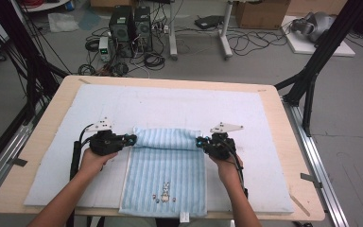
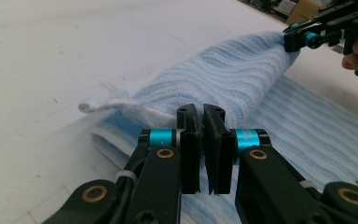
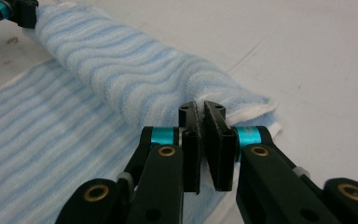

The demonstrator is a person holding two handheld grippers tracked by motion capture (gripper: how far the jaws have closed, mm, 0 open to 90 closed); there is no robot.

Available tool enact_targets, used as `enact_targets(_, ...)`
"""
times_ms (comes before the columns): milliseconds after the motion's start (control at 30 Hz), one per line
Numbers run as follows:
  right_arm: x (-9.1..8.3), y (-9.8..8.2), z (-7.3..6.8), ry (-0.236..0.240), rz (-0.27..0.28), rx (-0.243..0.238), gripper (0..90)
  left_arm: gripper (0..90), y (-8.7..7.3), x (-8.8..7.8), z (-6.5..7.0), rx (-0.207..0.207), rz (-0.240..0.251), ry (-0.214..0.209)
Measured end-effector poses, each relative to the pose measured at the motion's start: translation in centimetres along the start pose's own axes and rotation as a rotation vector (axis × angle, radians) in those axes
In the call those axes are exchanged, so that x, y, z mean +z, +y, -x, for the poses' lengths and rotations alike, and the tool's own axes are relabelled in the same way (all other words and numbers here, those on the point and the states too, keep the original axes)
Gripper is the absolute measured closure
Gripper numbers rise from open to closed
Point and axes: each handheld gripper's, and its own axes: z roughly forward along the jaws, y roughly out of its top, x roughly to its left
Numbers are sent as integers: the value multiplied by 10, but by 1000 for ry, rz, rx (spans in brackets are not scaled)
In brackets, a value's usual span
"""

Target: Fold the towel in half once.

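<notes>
A light blue striped towel (image 1: 166, 170) lies on the white mat (image 1: 246, 118) covering the tabletop (image 1: 293, 142), its far edge folded over toward 6 o'clock. The left gripper (image 1: 131, 139), jaws closed, pinches the fold's corner at 9 o'clock. The right gripper (image 1: 199, 142), jaws likewise closed, pinches the corner at 3 o'clock. A small rabbit motif (image 1: 164, 192) sits near the towel's 6 o'clock hem.

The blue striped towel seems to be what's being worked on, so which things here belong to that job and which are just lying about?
In the job: blue striped towel, left gripper, right gripper, white mat.
Lying about: computer towers, cardboard box, floor cables.
</notes>
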Motion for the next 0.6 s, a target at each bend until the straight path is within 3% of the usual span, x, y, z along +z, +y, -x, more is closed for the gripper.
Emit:
enact_targets(200, 2, -11, -3, 8, -21, 10, 849, 846, -5, 0, 4, 8, -25, -7)
enact_targets(267, 3, -12, -3, 4, -35, 10, 809, 823, -6, 0, 3, 10, -34, -10)
enact_targets(300, 2, -12, -3, 0, -29, 10, 773, 764, -5, 0, 2, 8, -16, 21)
enact_targets(333, 0, -11, -2, -8, -9, 20, 719, 582, -4, -1, 1, 2, -3, 44)
enact_targets(400, -4, -10, -1, -18, 21, 43, 650, 456, 2, -4, -5, -25, 43, 106)
enact_targets(467, -9, -9, 2, -35, 41, 49, 623, 421, 7, -6, -13, -56, 97, 149)
enact_targets(600, -13, -10, 6, -44, 67, 73, 581, 409, 17, -1, -28, -94, 93, 191)
